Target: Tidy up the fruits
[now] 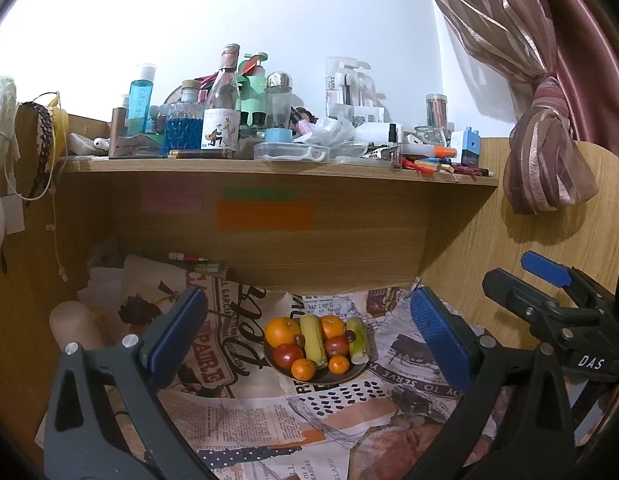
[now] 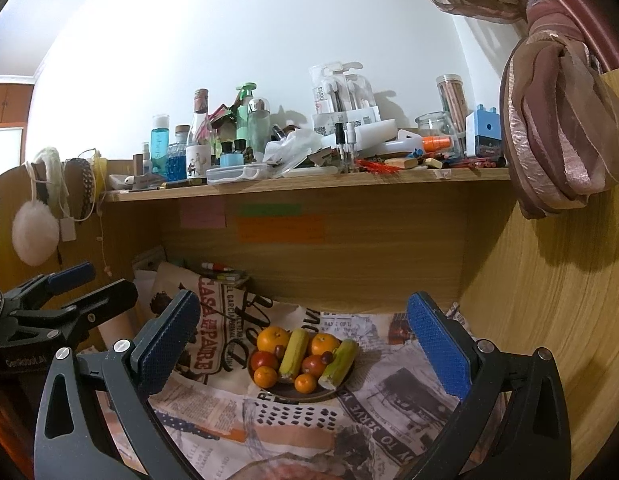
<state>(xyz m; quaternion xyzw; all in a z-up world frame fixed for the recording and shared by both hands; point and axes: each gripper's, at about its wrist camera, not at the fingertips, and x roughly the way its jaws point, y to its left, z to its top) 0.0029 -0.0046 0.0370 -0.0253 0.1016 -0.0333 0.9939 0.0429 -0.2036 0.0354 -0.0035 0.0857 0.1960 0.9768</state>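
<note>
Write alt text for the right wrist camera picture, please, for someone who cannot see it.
A dark plate of oranges, red fruits and two corn cobs sits on a newspaper-print cloth, framed by the open blue-padded right gripper. Above, a wooden shelf is crowded with bottles and jars; the left gripper shows at the left edge.

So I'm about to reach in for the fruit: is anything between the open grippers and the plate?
Nothing visible: only flat newspaper-print cloth lies between the left gripper, the right gripper and the dark round plate of fruit. The wooden shelf overhangs behind it.
</note>
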